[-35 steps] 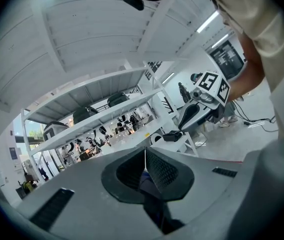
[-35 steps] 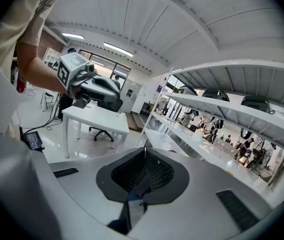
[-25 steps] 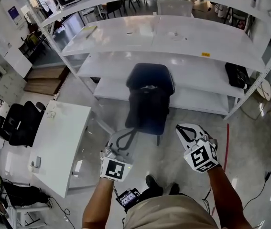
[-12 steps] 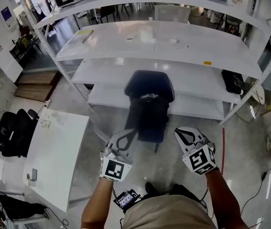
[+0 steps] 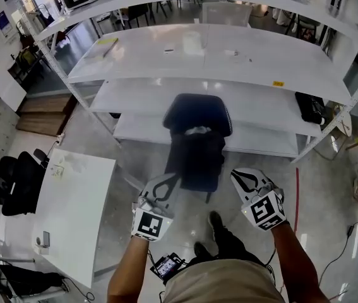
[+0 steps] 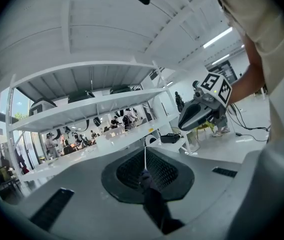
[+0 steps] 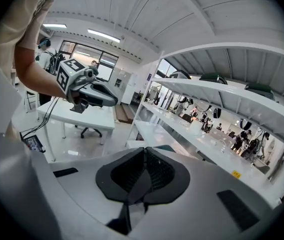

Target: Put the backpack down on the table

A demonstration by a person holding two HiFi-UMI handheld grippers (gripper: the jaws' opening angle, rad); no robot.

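Backpack (image 5: 197, 144), dark blue, is hanging between the two grippers, out in front of the person and before the lower shelves of a white shelving rack (image 5: 229, 49). From the steep head view I cannot tell whether its bottom is clearing the floor (image 5: 330, 188).

Left gripper (image 5: 166, 183) is reaching toward the pack's lower left corner. In the left gripper view its jaws are closing fully on a dark strap (image 6: 154, 209), which is running down out of the pinch toward the camera. The right gripper (image 6: 202, 109) is showing off to the side there.

Right gripper (image 5: 245, 178) is sitting just right of the pack. In the right gripper view its jaws are likewise pressing together on a dark strap (image 7: 134, 186) (thin wedge of webbing, nothing else between the pads).

Table (image 5: 71, 201), white, is standing to the person's left, apart from the backpack, with bare floor lying between them. The pack is not resting on it. Black chairs (image 5: 14, 175) are standing beyond the table's far side. One dark shoe (image 5: 216, 223) is showing below the pack.
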